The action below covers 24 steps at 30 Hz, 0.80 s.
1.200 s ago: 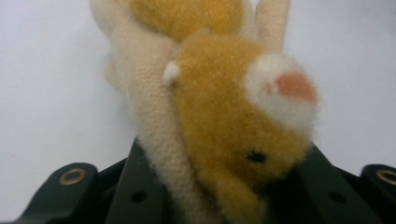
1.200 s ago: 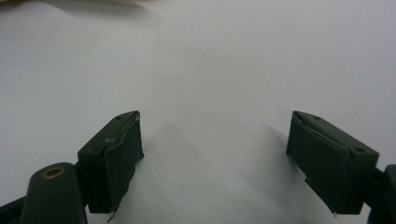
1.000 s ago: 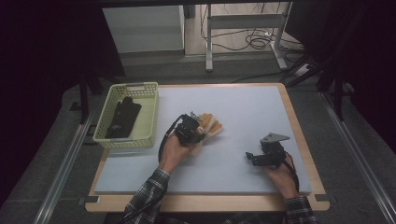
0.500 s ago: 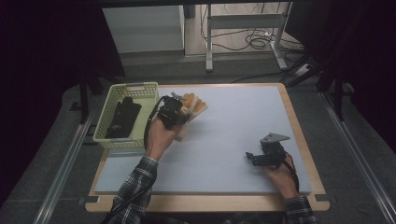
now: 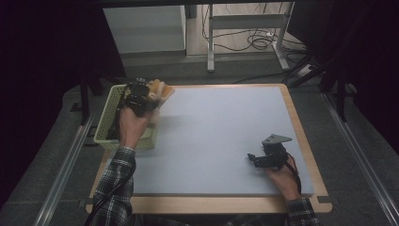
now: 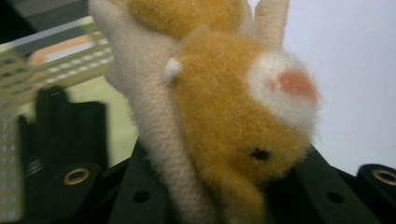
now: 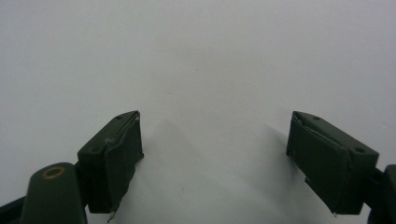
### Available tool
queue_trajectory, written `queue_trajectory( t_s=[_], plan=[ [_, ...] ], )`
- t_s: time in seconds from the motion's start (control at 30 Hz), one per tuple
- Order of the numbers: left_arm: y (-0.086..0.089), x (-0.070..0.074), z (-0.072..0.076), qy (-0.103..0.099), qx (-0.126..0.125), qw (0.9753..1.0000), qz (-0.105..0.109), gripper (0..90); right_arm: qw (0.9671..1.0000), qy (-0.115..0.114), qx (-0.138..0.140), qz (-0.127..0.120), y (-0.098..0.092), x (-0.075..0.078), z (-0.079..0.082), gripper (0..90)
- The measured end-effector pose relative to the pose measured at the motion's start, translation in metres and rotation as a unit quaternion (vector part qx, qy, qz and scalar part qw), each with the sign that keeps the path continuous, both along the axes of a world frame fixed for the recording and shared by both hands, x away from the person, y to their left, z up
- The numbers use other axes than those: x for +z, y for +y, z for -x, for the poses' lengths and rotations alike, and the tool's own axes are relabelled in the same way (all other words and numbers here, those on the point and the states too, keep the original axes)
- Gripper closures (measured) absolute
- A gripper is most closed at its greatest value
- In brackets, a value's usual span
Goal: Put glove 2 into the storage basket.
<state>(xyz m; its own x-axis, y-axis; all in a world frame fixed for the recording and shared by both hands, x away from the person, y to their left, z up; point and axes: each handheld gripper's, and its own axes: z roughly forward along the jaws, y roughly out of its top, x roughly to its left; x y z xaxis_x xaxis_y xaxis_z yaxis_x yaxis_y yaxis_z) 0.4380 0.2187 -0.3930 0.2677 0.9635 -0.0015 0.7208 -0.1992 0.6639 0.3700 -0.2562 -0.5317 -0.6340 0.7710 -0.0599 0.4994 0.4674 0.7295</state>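
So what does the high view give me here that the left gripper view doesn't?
High view: the whole layout, with the left gripper at the right rim of the green basket, and the right gripper low over the mat, jaws empty. Left gripper view: the plush toy's face, with a pink nose and black eye, pinched between the jaws. Both show the toy, the basket with a black item inside, and the mat.

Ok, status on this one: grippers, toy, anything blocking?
Left gripper shut on plush toy, at basket rim. Right gripper open, on the mat. Black item already in basket.
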Motion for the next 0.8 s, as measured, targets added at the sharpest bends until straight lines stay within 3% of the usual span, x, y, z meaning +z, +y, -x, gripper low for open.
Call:
queue_trajectory(
  t_s=[0.2,0.4,0.6,0.7,0.8],
  plan=[
    [0.033,-0.006,-0.005,0.005,0.038,0.9993,-0.001,69.1,1.0000,0.000,0.000,0.000,0.000,0.000,0.000,17.9],
    [0.056,-0.029,-0.015,0.019,0.065,0.9977,-0.003,68.5,1.0000,0.000,0.000,0.000,0.000,0.000,0.000,17.9],
    [0.059,-0.060,-0.030,0.041,0.075,0.9963,-0.011,68.2,1.0000,0.000,0.000,-0.001,0.000,0.000,0.000,17.9],
    [0.056,-0.073,-0.040,0.054,0.074,0.9955,-0.025,68.1,1.0000,0.000,0.000,-0.001,0.000,0.000,0.000,17.9],
    [0.050,-0.083,-0.049,0.063,0.068,0.9954,-0.026,68.0,1.0000,0.000,0.000,-0.001,0.000,0.000,0.000,17.9]
  ],
)
